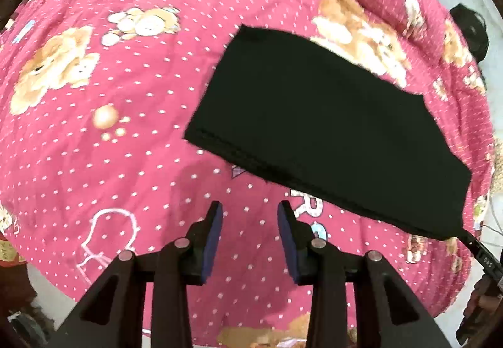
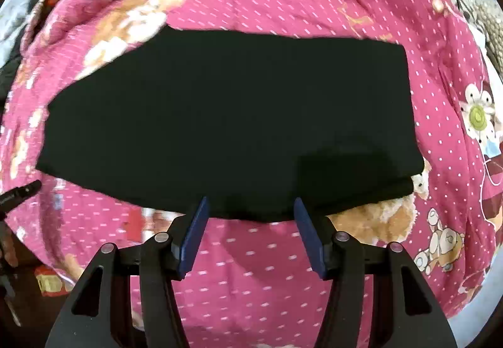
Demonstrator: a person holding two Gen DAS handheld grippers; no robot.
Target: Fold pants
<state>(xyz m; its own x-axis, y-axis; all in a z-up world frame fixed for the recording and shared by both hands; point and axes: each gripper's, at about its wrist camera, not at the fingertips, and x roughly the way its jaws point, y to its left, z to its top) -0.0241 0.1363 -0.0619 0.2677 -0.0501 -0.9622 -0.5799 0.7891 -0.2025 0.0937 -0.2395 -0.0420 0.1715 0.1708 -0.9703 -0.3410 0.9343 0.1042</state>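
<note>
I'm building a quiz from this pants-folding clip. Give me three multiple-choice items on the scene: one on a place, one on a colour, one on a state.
1. Where do the pants lie?
A. On a pink printed bedspread
B. On a wooden floor
C. In a basket

2. What colour are the pants?
A. White
B. Black
C. Yellow

3. How does the right gripper stand?
A. Shut on the pants
B. Shut on nothing
C. Jaws apart, holding nothing

Answers:
1. A: the bedspread, pink with dots and bears, shows on all sides of the pants.
2. B: the cloth is plain black in both views.
3. C: the blue pads stand apart, with only the bedspread and the pants' edge seen between them.
</note>
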